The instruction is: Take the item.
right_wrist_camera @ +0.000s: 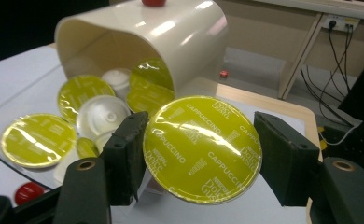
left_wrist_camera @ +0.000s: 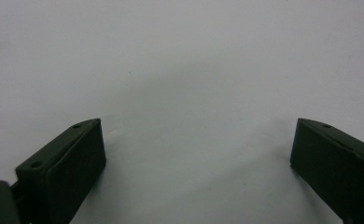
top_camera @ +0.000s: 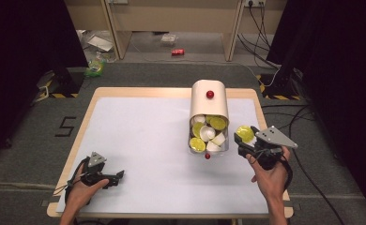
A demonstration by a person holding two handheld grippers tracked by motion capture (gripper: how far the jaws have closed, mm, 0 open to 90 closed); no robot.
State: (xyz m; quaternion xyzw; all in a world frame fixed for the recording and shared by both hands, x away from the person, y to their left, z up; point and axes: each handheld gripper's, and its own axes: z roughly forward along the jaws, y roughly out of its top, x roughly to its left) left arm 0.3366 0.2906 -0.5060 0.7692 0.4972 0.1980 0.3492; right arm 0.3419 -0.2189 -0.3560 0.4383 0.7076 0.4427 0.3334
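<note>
Right gripper (right_wrist_camera: 199, 154) pinches yellow-lidded cappuccino capsule (right_wrist_camera: 202, 148), just right of tipped cream canister (top_camera: 209, 101) spilling capsules. Left gripper (left_wrist_camera: 196, 163) jaws spread over bare white table (left_wrist_camera: 180, 70).

Bright overhead light on the table (top_camera: 139, 136), dark surroundings, glare on the capsule foil (right_wrist_camera: 201, 149), soft low-resolution frames

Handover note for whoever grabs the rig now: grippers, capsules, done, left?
Right hand-held gripper: shut on one yellow-lidded capsule, held right of the tipped cream container.
Left hand-held gripper: open, empty, low over the white table, near-left.
Other capsules: spilled on the clear lid at the container mouth.
Done: one capsule picked.
Left: probably place it, then the rest.
</note>
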